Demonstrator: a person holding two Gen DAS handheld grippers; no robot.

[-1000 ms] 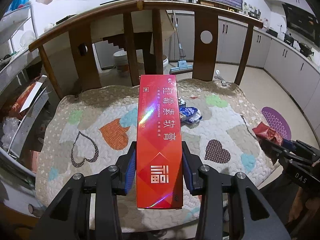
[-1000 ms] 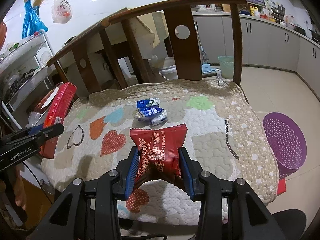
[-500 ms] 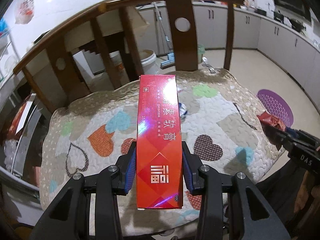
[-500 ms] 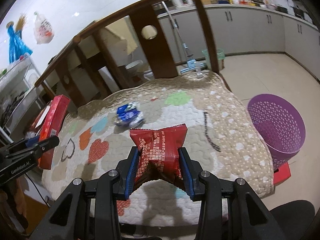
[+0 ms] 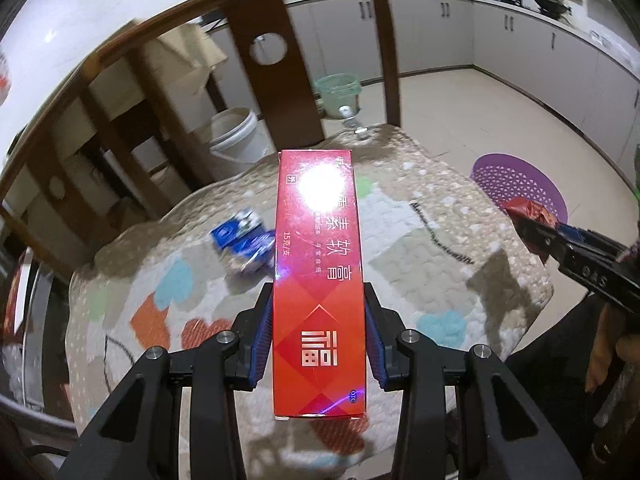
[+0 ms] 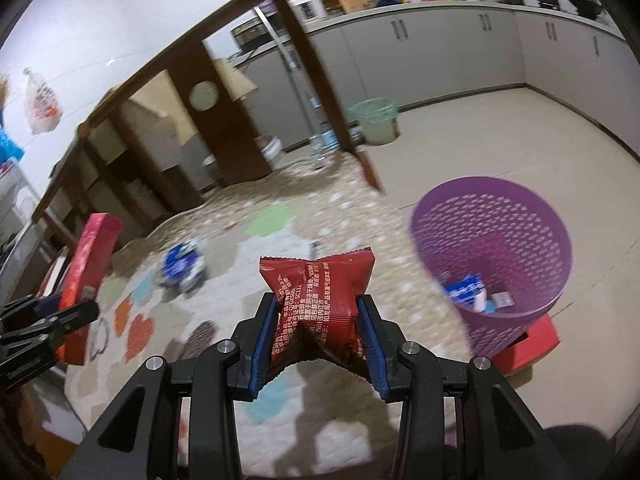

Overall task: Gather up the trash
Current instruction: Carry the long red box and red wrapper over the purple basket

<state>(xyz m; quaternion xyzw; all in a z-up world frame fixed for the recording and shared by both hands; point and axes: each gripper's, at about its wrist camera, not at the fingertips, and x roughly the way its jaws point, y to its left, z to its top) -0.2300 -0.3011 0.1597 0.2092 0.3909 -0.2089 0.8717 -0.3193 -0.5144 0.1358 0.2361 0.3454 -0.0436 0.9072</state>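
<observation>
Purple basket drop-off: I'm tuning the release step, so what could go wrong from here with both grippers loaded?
1. The red wrapper in the right gripper is over the cushion, not the purple basket; released now, it would likely miss.
2. The long red box sticks far past the left gripper, so it could pivot or catch the basket rim.
3. The blue packets on the cushion could be forgotten.

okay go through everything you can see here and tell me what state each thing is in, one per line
left gripper: shut on the red box.
red box: held, closed.
right gripper: shut on the red wrapper.
red wrapper: held, crumpled.
blue wrappers: lying loose on the quilt.
purple basket: upright, some trash inside.
</observation>
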